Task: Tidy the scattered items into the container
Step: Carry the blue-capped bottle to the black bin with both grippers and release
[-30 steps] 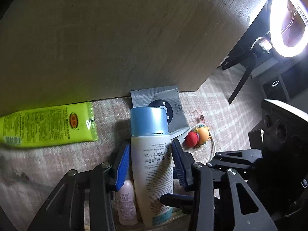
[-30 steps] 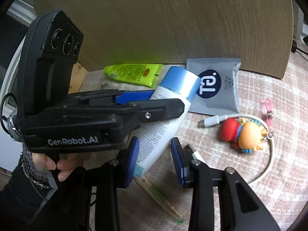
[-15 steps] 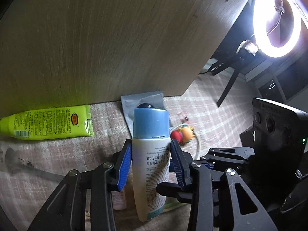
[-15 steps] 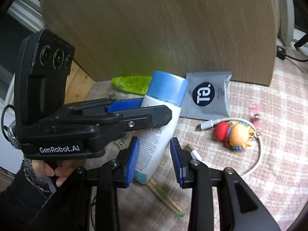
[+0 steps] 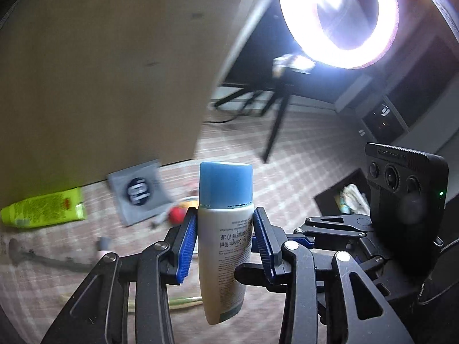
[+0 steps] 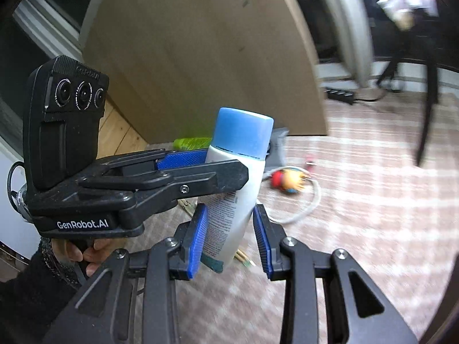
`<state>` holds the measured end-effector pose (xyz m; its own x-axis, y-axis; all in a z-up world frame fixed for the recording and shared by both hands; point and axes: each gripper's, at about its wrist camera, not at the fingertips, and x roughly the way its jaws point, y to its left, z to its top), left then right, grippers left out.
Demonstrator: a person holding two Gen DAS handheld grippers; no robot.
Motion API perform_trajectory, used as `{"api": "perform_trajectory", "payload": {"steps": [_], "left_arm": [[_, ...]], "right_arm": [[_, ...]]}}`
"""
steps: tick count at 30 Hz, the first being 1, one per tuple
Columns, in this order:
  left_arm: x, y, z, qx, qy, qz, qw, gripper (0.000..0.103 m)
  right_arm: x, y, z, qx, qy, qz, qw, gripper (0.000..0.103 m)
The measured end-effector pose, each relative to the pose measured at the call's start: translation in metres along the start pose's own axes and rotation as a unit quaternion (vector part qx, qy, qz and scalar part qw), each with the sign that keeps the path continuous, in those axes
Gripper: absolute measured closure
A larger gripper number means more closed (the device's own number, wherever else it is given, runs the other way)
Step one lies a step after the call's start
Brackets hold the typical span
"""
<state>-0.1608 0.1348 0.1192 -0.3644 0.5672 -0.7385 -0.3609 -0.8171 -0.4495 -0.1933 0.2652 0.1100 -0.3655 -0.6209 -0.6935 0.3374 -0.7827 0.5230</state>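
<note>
Big light-brown wooden panel point(image 5: 100, 86) stands upright at the back of the tabletop and fills most of the left wrist view. The whole surface is covered by a pink-and-beige checked cloth point(image 5: 309, 154). Up top there's a glowing white ring light point(image 5: 295, 28), super blown out, sitting on a black tripod point(image 5: 275, 126) whose legs come down onto the cloth just beside the panel's edge. The right wrist view also catches a black power strip point(image 6: 340, 95) near the panel's far edge, plus pale wooden planks point(image 6: 114, 132) on the left. The rest is too blurry to call.
</note>
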Motion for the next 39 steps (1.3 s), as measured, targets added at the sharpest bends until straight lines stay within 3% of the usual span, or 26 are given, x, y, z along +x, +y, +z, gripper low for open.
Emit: {"api": "perform_trajectory", "payload": {"steps": [11, 21, 23, 24, 25, 27, 31, 39], "left_arm": [[0.036, -0.152, 0.006, 0.104, 0.023, -0.079, 0.9912, 0.066], [0.091, -0.315, -0.008, 0.209, 0.068, -0.126, 0.9672, 0.066], [0.099, -0.336, -0.007, 0.223, 0.067, -0.099, 0.9674, 0.064], [0.101, -0.343, -0.005, 0.228, 0.060, -0.088, 0.9678, 0.063], [0.100, -0.347, -0.005, 0.229, 0.056, -0.088, 0.9679, 0.063], [0.095, -0.347, -0.005, 0.225, 0.049, -0.093, 0.9687, 0.063], [0.084, -0.336, -0.007, 0.226, 0.042, -0.087, 0.9694, 0.063], [0.061, -0.285, -0.017, 0.199, 0.038, -0.071, 0.9768, 0.063]], "right_arm": [[-0.157, -0.061, -0.071, 0.069, -0.086, -0.083, 0.991, 0.071], [-0.283, -0.119, -0.153, 0.155, -0.156, -0.174, 0.960, 0.070], [-0.306, -0.130, -0.167, 0.179, -0.170, -0.216, 0.945, 0.060], [-0.319, -0.136, -0.173, 0.192, -0.178, -0.231, 0.937, 0.045], [-0.328, -0.137, -0.178, 0.201, -0.189, -0.242, 0.930, 0.035], [-0.347, -0.145, -0.190, 0.216, -0.208, -0.259, 0.918, 0.034], [-0.349, -0.153, -0.198, 0.230, -0.213, -0.275, 0.909, 0.034], [-0.323, -0.136, -0.187, 0.180, -0.187, -0.289, 0.921, 0.033]]}}
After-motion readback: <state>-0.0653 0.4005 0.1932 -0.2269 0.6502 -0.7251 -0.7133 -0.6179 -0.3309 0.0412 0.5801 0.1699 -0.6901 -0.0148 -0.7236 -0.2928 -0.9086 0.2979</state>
